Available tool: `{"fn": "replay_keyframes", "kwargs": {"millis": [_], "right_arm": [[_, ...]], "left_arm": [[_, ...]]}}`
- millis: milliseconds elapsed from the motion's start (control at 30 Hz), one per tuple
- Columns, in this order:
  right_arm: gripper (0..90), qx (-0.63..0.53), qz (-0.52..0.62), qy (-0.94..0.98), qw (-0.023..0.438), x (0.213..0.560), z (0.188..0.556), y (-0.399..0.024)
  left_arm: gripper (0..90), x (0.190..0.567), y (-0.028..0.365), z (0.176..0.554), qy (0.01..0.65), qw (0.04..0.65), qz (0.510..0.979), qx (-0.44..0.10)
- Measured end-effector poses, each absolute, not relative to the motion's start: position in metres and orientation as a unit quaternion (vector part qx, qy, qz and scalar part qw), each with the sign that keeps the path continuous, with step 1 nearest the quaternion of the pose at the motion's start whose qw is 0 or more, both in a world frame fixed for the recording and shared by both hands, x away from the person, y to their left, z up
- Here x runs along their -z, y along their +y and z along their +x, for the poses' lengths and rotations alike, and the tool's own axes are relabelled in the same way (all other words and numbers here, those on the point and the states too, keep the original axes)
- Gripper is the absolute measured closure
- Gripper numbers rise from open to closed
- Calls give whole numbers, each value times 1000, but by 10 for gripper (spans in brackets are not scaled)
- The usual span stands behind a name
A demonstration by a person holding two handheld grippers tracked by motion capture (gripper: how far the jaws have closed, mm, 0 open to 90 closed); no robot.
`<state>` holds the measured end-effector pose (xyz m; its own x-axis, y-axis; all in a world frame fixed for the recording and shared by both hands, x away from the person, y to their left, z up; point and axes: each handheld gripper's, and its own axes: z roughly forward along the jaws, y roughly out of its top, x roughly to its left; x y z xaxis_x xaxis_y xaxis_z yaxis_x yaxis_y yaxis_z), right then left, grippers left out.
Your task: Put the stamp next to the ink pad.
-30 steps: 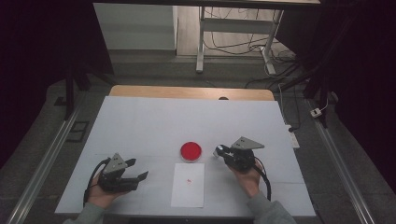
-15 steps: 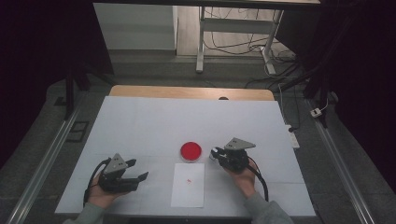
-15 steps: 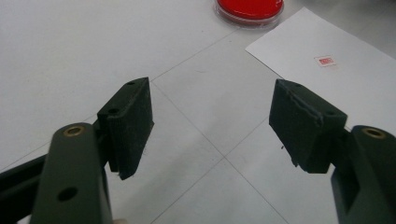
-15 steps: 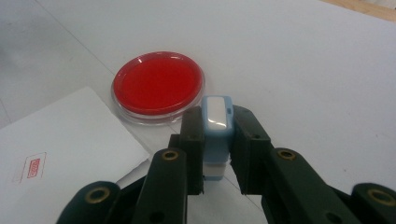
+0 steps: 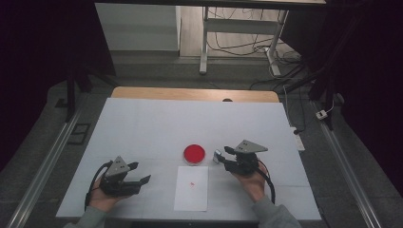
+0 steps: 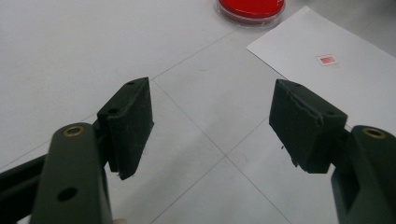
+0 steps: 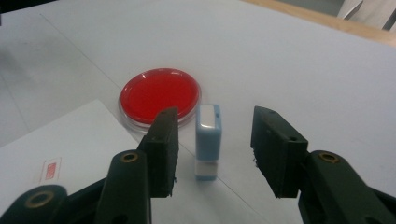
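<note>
A small light-blue stamp (image 7: 208, 135) stands upright on the table, just right of a round red ink pad (image 7: 159, 95). My right gripper (image 7: 215, 122) straddles the stamp. Its jaws have just been opening, and a gap shows on each side, so neither pad touches the stamp. From above, the stamp (image 5: 217, 156) sits at the tips of the right gripper (image 5: 225, 157), next to the ink pad (image 5: 195, 153). A white sheet (image 5: 191, 188) with a small red stamp mark (image 6: 327, 59) lies in front of the pad. My left gripper (image 5: 141, 172) rests at the left, open and empty (image 6: 212, 107).
The white table (image 5: 142, 123) has a wooden strip along its far edge (image 5: 190, 94). Beyond it are desk legs and cables on the floor. Metal rails run along both sides of the table.
The right gripper's jaws have parted and let go of the stamp, which now stands free on the table. The left gripper has not moved.
</note>
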<state>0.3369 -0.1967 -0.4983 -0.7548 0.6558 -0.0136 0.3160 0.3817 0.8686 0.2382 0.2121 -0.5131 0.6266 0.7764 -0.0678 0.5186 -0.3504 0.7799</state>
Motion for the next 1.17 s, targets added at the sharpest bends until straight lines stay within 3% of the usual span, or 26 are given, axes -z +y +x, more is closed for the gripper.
{"fn": "replay_keyframes", "kwargs": {"millis": [600,1167], "right_arm": [[460,-491,305,790,206,488,287,-290],[462,-467,302,803,213,497,282,-302]], "left_arm": [[303,514,214,238,399,405,808,-155],[303,513,213,238,397,407,808,-155]]}}
